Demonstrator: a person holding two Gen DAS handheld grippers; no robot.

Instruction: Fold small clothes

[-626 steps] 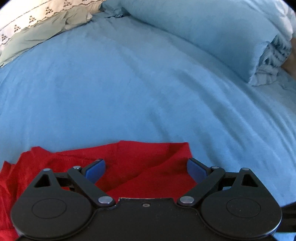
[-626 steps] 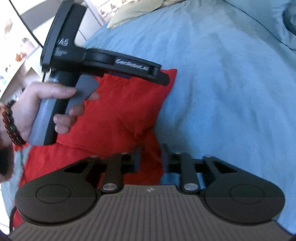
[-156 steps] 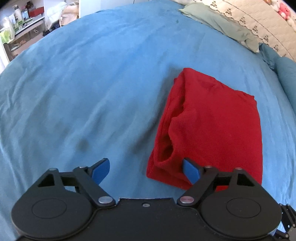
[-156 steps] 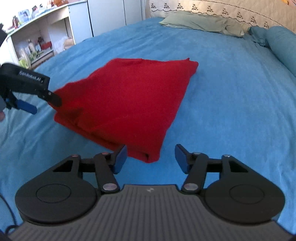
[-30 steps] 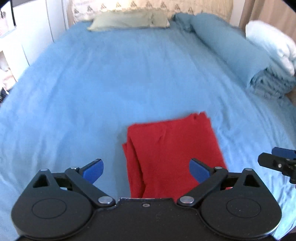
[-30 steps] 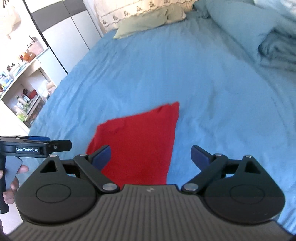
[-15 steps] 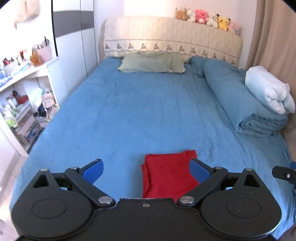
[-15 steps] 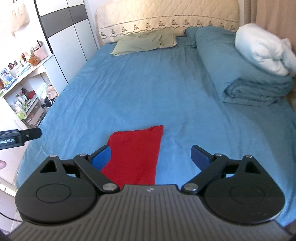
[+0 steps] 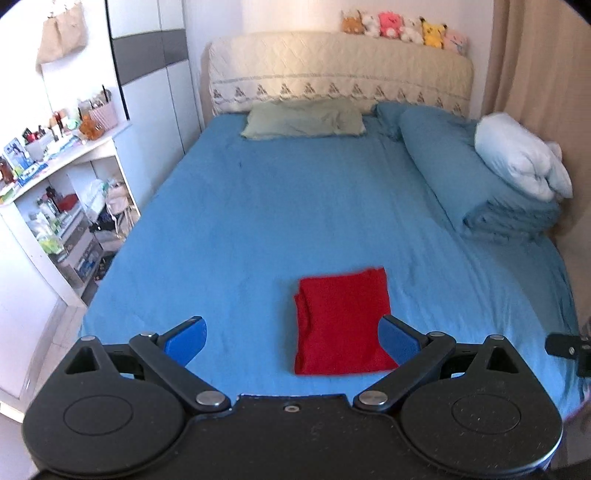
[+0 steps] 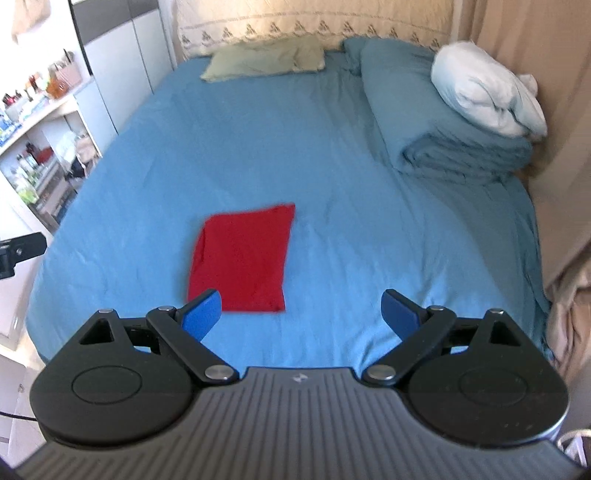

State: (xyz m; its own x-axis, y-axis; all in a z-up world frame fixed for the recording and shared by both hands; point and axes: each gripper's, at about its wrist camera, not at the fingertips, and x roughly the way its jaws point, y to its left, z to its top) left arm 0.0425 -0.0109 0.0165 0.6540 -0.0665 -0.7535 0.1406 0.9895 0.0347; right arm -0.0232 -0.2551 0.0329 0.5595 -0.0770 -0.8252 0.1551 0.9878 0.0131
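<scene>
The red garment [image 9: 341, 319] lies folded on the bed [image 9: 258, 206], lower centre of frame. The left hand-held gripper [image 9: 291, 334] and right hand-held gripper [image 10: 301, 310] both gape wide, empty, well above it. The loose layered left edge could spring open if brushed.

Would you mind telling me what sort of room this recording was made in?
Almost certainly a bedroom: a large bed with a padded headboard, a pillow at its head, and soft toys lined along the top.
</scene>
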